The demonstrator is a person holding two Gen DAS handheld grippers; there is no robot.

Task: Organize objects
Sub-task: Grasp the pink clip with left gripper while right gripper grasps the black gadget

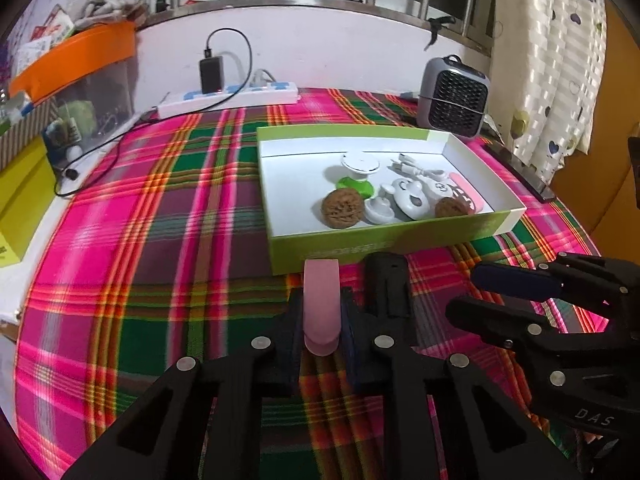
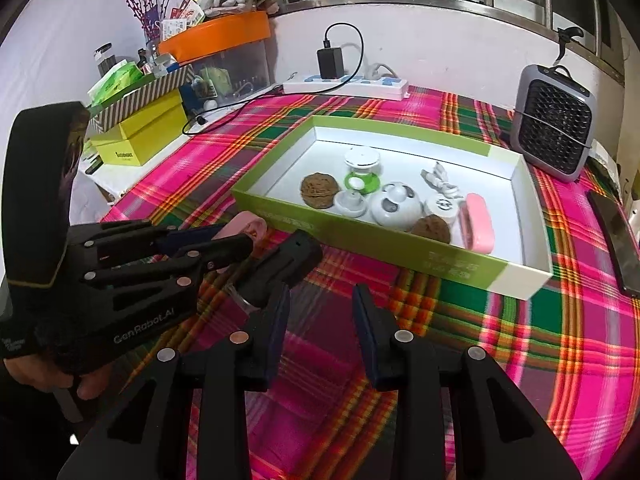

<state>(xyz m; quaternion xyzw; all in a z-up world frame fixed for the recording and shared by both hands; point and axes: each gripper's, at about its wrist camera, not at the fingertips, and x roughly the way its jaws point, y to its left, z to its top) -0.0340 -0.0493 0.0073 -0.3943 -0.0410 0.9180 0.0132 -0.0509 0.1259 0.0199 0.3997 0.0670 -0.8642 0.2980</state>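
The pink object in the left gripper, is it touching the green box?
Apart. The right wrist view shows the pink object held in the left gripper, with plaid cloth visible between it and the green box.

Phone (image 2: 616, 240) cut by right edge; box lettering (image 2: 450, 264) blurred.

A box (image 2: 400, 246) is sitting on the tablecloth (image 2: 540, 340), holding 2 walnuts (image 2: 319, 191) and several small gadgets. A fan (image 2: 554, 122) is standing behind its right corner; a power strip (image 2: 346, 86) is lying behind it along the wall.
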